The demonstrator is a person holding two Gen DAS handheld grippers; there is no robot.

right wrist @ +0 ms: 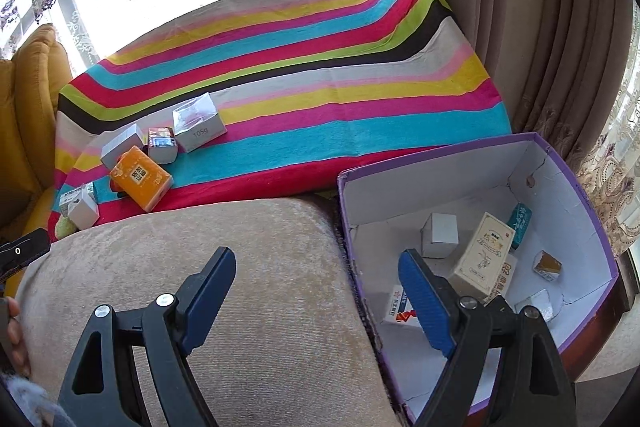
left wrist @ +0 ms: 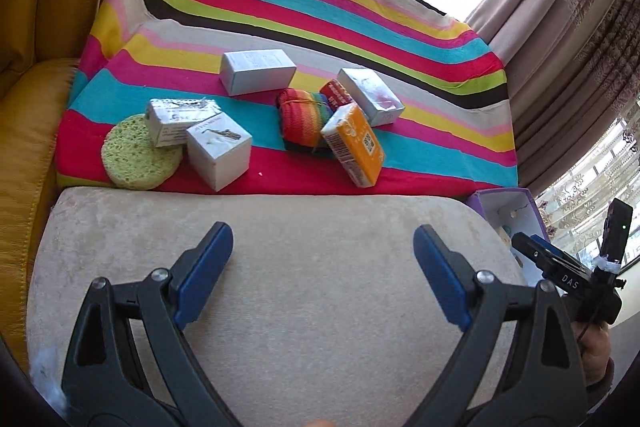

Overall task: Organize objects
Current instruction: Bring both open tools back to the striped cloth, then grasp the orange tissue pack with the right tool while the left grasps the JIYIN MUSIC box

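Note:
Several small boxes lie on a striped blanket (left wrist: 256,7): an orange box (left wrist: 356,147), a red box (left wrist: 338,93), white boxes (left wrist: 258,71) (left wrist: 370,95) (left wrist: 218,153) (left wrist: 178,119), a rainbow cloth roll (left wrist: 306,119) and a green round sponge (left wrist: 138,155). My left gripper (left wrist: 323,267) is open and empty over a beige cushion (left wrist: 304,307), short of the objects. My right gripper (right wrist: 316,291) is open and empty, over the cushion's edge and the purple box (right wrist: 592,211), which holds several small boxes. The orange box (right wrist: 140,177) also shows in the right wrist view.
A yellow sofa arm (left wrist: 36,27) is at the left. Patterned curtains (left wrist: 568,27) and a bright window stand behind and to the right. The other gripper's body (left wrist: 576,275) shows at the right edge of the left wrist view.

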